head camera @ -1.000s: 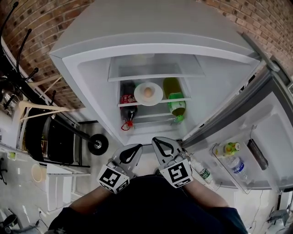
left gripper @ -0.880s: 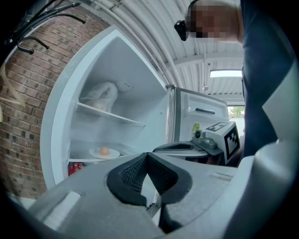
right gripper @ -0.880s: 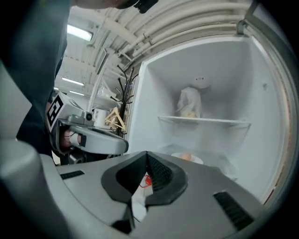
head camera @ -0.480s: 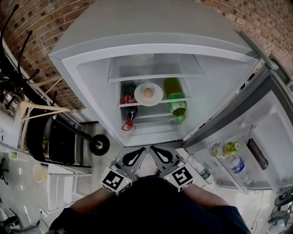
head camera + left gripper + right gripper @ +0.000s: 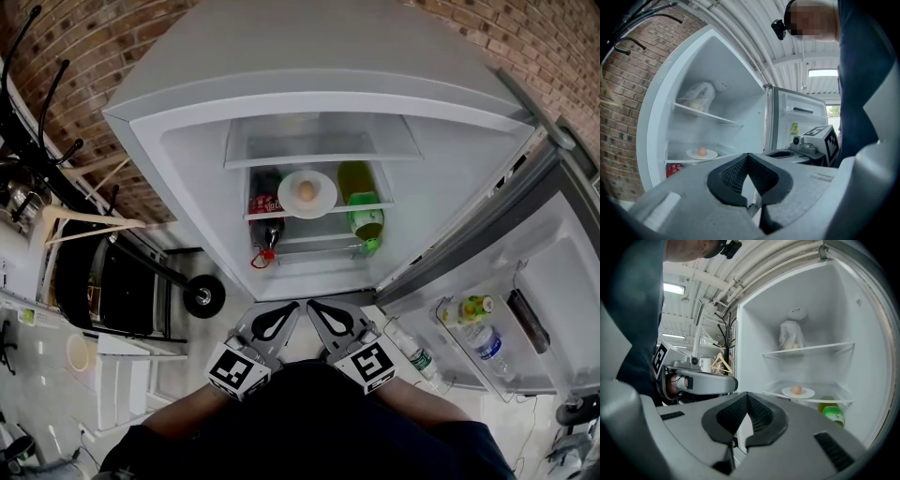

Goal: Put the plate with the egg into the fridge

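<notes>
While the fridge (image 5: 178, 141) stands with its door (image 5: 553, 281) swung open to the right, the plate (image 5: 307, 194) sits on the middle shelf, and the egg (image 5: 307, 190) rests at its centre. A dark bottle with a red label (image 5: 263, 214) shows lower down to the plate's left, and a green-capped bottle (image 5: 363, 216) lower down to its right. A pale bag (image 5: 791, 336) lies on the shelf above. Both tools are held close to the person's body, well apart from the shelf, with their tips near each other. The left gripper (image 5: 748, 155) has its jaws pressed together with nothing between them. The right gripper (image 5: 747, 394) is likewise closed and empty. Small bottles (image 5: 473, 321) stand in the door rack.
</notes>
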Available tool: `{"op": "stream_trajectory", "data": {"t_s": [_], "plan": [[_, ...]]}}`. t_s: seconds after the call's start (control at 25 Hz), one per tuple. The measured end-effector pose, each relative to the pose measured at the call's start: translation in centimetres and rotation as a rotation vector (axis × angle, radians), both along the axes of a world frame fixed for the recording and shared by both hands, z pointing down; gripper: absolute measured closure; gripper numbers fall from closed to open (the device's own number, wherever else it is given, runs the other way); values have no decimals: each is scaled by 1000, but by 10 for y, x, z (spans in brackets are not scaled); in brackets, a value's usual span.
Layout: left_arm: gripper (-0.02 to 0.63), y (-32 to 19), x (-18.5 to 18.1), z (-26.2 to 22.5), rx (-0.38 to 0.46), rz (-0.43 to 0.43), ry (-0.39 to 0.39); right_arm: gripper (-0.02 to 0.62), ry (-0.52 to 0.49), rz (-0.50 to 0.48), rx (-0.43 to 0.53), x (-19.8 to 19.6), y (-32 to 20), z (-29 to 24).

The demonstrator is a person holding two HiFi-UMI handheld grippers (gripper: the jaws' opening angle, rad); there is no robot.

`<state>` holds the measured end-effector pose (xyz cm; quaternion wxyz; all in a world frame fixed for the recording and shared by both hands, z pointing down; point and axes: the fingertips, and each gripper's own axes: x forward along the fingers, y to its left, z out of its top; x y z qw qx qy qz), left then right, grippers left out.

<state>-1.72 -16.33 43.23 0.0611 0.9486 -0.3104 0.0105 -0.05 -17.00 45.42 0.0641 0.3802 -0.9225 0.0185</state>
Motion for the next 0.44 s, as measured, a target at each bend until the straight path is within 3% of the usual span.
{"op": "stream_trajectory", "data": {"t_s": [0.44], "plan": [[601,-1,-3,1,28,7,-15,586,3,-6,-5,-4,-2,0]]}}
